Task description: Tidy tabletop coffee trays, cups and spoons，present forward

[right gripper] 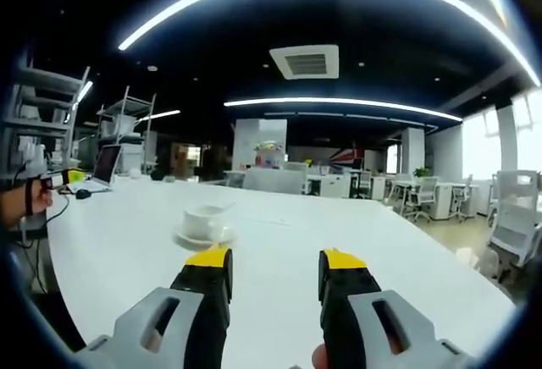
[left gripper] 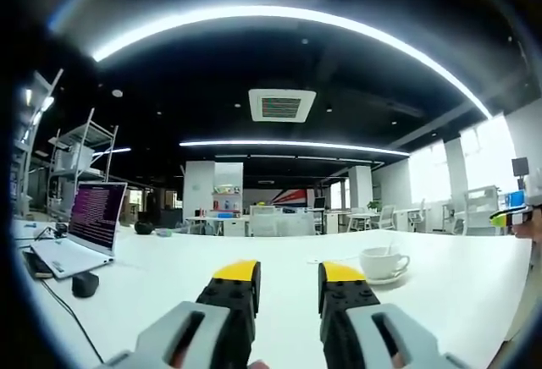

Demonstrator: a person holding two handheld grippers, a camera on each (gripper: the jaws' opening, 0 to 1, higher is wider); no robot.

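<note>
A white coffee cup (left gripper: pixel 383 261) stands on a white saucer (left gripper: pixel 386 280) on the white table (left gripper: pixel 152 289), ahead and to the right of my left gripper (left gripper: pixel 289 272). A spoon handle sticks out of the cup. My left gripper is open, its yellow-tipped jaws apart with nothing between them. In the right gripper view the same cup (right gripper: pixel 203 221) on its saucer (right gripper: pixel 203 238) sits ahead and slightly left of my right gripper (right gripper: pixel 275 259), which is also open and empty. The other gripper shows at the right edge (left gripper: pixel 511 214) of the left gripper view and at the left edge (right gripper: pixel 61 179) of the right gripper view.
An open laptop (left gripper: pixel 83 229), a black mouse (left gripper: pixel 85 283) and a cable lie on the table's left side. Office desks, chairs (right gripper: pixel 517 217) and metal shelving (right gripper: pixel 127 132) stand beyond the table. The table's right edge (right gripper: pixel 440 255) drops off near white chairs.
</note>
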